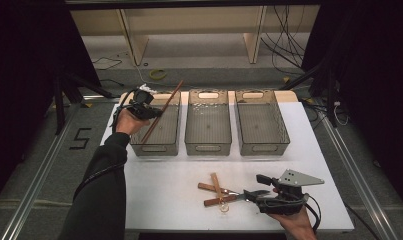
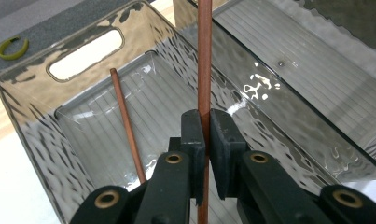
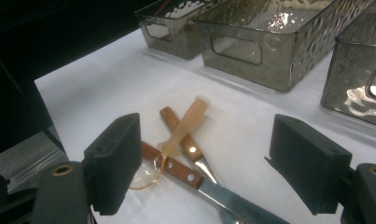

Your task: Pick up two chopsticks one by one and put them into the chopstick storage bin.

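i hold the left gripper [image 1: 151, 113] over the left bin [image 1: 161, 131], the one nearest the tabletop's far left corner. its jaws are clenched on a brown stick [image 1: 162, 111], which runs tilted from above the bin's near part up past its far rim. in the left gripper view the stick [image 2: 205, 70] stands between the two pads and rises out of the top of the frame; a second brown stick [image 2: 128, 126] already lies on the ribbed floor of the same bin [image 2: 31, 116], apart from the held one.

the middle bin [image 1: 207, 122] and the right bin [image 1: 261, 122] stand in a row beside the left one along the far edge of the tabletop [image 1: 159, 185].

i hold the right gripper [image 1: 261, 187] low near the tabletop's near right corner. its jaws are spread wide and grasp nothing. just ahead of them, near the near edge, lies a small heap: two knives with wooden handles [image 3: 176, 168] crossed over each other, and a pale plastic tool [image 3: 185, 126] lying across both handles. in the right gripper view the left pad [image 3: 113, 161] stands just beside one handle; i cannot tell whether it touches.
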A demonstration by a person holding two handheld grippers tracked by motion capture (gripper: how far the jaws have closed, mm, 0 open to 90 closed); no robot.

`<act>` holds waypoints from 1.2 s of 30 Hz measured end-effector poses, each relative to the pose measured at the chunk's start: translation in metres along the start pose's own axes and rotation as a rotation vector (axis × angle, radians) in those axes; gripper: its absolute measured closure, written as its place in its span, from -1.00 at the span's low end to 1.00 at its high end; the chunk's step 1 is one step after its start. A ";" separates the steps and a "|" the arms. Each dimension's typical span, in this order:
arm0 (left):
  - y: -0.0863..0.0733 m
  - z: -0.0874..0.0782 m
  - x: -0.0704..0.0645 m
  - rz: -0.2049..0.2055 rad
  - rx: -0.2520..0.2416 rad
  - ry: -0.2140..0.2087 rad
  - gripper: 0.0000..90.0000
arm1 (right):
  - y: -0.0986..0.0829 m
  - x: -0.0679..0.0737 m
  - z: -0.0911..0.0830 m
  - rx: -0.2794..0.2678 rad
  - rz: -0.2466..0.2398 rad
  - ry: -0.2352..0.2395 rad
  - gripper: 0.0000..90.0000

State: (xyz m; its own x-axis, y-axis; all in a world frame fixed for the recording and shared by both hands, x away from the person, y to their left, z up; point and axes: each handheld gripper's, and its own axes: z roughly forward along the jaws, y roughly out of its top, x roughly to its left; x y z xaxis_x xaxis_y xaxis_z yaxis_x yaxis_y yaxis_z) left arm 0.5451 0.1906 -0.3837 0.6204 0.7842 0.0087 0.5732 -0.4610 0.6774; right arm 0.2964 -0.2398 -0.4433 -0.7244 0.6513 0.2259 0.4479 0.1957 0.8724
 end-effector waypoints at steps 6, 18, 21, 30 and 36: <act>-0.008 0.004 0.004 -0.033 0.010 0.010 0.86 | 0.000 0.000 0.000 0.001 0.001 0.002 -0.42; -0.020 0.011 0.008 -0.093 0.035 0.024 0.85 | 0.000 0.000 0.000 0.002 0.000 0.000 -0.42; -0.023 0.013 0.010 -0.114 0.034 0.036 0.84 | 0.000 0.000 0.000 0.002 -0.001 0.000 -0.42; -0.028 0.001 0.007 -0.154 -0.020 -0.010 0.34 | 0.000 0.000 0.000 0.002 0.005 0.000 -0.43; -0.032 -0.019 -0.008 -0.147 -0.087 -0.033 -0.02 | 0.001 -0.001 0.001 0.016 0.022 -0.008 -0.43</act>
State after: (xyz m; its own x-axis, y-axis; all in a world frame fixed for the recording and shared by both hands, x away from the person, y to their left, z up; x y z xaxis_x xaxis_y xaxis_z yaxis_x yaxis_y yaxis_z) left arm 0.5115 0.2067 -0.3919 0.5515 0.8257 -0.1189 0.6114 -0.3031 0.7310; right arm 0.2981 -0.2389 -0.4426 -0.7102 0.6614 0.2414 0.4720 0.1929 0.8602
